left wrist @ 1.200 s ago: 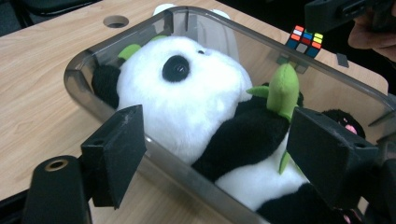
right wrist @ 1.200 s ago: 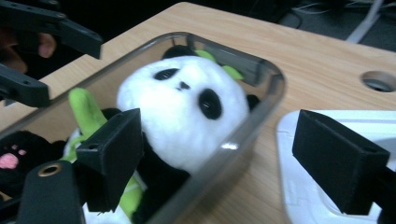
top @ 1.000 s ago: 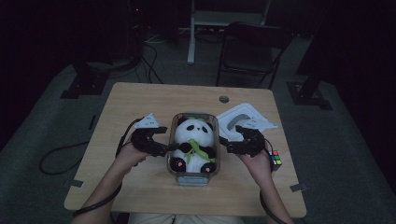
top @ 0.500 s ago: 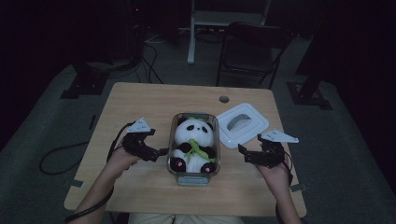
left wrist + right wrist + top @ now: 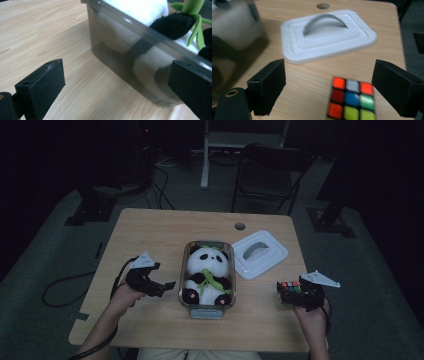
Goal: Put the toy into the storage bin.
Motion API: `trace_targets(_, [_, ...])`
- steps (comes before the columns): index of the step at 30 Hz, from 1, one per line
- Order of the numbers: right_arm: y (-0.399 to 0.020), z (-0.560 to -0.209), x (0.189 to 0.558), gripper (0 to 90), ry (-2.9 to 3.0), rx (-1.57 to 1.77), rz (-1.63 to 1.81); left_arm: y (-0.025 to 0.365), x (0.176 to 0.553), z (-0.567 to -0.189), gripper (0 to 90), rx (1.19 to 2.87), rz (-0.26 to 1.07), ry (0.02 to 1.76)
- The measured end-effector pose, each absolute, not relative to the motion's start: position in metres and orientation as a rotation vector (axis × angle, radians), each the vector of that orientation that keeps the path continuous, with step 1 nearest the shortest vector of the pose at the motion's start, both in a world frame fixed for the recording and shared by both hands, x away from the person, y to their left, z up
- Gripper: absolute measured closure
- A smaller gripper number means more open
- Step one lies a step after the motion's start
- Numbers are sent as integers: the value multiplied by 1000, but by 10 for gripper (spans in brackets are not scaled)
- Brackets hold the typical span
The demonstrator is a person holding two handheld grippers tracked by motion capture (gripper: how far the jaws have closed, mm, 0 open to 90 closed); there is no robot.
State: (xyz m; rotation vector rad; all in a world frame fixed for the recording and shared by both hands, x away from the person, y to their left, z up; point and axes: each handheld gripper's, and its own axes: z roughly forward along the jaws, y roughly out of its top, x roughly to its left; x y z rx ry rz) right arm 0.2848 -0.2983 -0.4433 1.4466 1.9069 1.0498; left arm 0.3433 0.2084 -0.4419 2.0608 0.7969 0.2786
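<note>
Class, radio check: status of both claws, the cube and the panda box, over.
Left claw open beside container. Right claw open around puzzle cube, not gripping. Panda sits in container, lid off beside it. Nothing blocking.

I drew both grippers away from the clear container [image 5: 208,307]. My left gripper [image 5: 167,286] backed off to its left side, jaws spread. My right gripper [image 5: 289,296] swung out toward the surface's right edge, jaws wide around the puzzle cube [image 5: 350,101].
</note>
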Motion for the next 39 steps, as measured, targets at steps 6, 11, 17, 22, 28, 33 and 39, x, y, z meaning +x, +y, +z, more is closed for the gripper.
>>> trace_targets(6, [-309, -457, 279, 121, 1879, 1502, 982, 213, 343, -450, 18, 2046, 268, 820])
trace_targets(11, [-311, -470, 279, 122, 1887, 1548, 976, 218, 342, -461, 18, 2056, 256, 852])
trace_targets(17, [-305, -489, 286, 138, 1920, 1579, 919, 219, 340, -466, 18, 2071, 257, 850])
trace_targets(22, [-307, -498, 291, 192, 1925, 1604, 903, 222, 340, -472, 18, 2069, 268, 876])
trace_targets(28, [-309, -498, 292, 332, 1938, 1597, 879, 223, 340, -477, 19, 2084, 289, 894])
trace_targets(33, [-311, -495, 292, 339, 1967, 1612, 873, 227, 341, -481, 19, 2076, 296, 920])
trace_targets(39, [-312, -486, 290, 340, 1986, 1605, 931, 229, 342, -486, 19, 2094, 299, 933])
